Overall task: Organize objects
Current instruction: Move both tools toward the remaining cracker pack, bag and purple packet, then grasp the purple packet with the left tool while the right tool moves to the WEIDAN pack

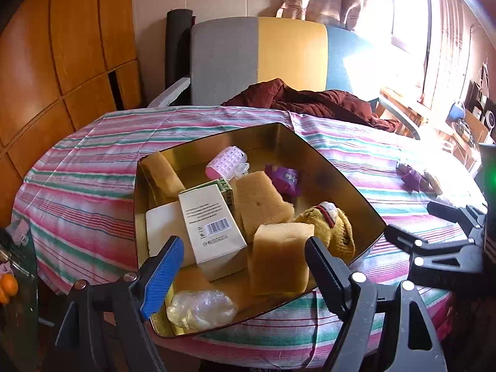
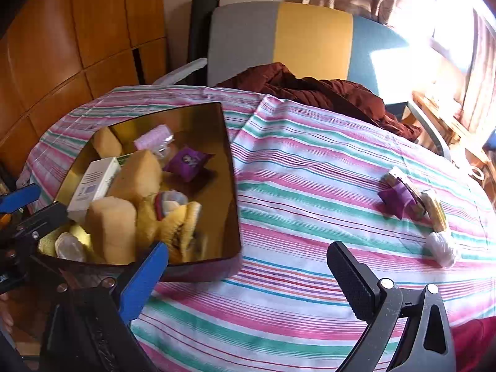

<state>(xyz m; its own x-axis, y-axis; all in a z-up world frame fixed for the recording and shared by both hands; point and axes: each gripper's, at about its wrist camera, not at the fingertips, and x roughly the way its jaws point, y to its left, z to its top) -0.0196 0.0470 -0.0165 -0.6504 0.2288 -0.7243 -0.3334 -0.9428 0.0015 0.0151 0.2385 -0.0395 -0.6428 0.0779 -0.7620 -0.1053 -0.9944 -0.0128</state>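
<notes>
both claws gape, empty: left claw (image 1: 241,257) over the gold tin (image 1: 341,167), right claw (image 2: 248,276) beside it.

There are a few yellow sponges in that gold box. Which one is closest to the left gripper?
The upright sponge block at the box's near edge, right between the left gripper jaws' tips. The other two, one beside the white carton and one in the far corner, lie deeper in.

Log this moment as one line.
left hand-held gripper: open, over tin | right hand-held gripper: open, empty | purple packet: on tablecloth, outside tin
</notes>
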